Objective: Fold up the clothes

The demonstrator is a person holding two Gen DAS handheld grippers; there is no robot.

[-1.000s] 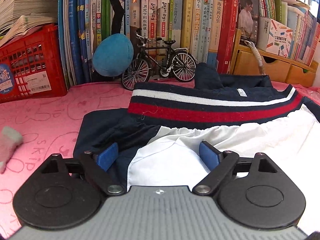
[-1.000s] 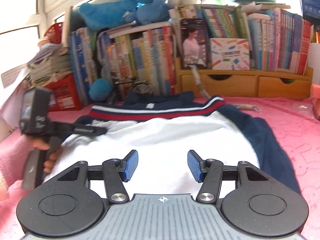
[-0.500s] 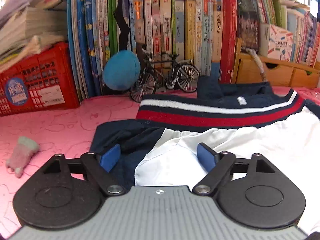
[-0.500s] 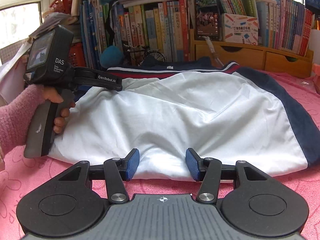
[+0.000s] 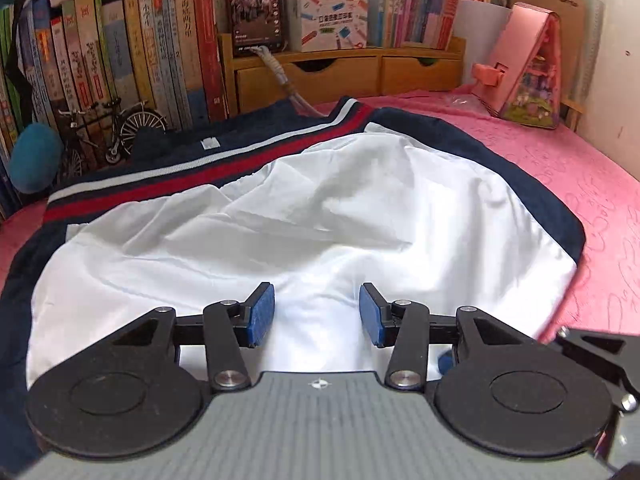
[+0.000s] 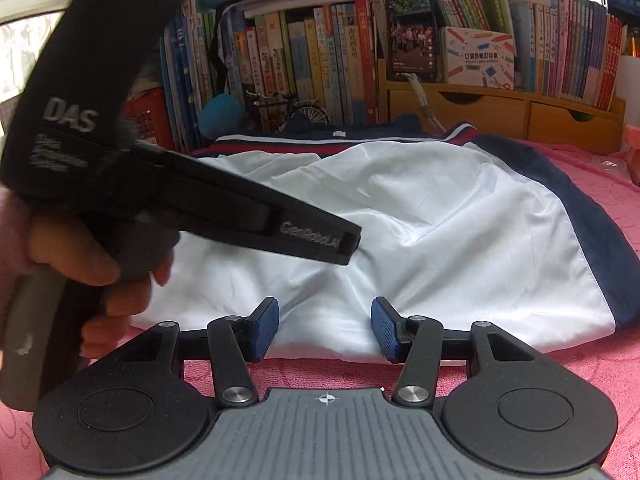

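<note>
A navy jacket with a white body (image 5: 320, 220) and a red-and-white striped band (image 5: 224, 164) lies spread on the pink bedspread (image 5: 560, 160). My left gripper (image 5: 316, 316) is open, its blue pads over the white cloth near the front edge. The right wrist view shows the same jacket (image 6: 440, 220). There my right gripper (image 6: 325, 330) is open at the jacket's near hem, with cloth between the pads but not pinched. A hand (image 6: 80, 256) holds the left gripper (image 6: 346, 244) close on the left, its tip over the white cloth.
Books (image 6: 320, 52) line the back wall, with a model bicycle (image 5: 116, 128), a blue plush ball (image 5: 34, 156) and wooden drawers (image 5: 340, 72) in front. A pink toy house (image 5: 532, 64) stands at the far right. A red basket (image 6: 150, 120) sits at the back left.
My left gripper has swung from the jacket's left sleeve to the middle of the white cloth, and its jaws have narrowed. The right gripper has drawn back to the near hem.
</note>
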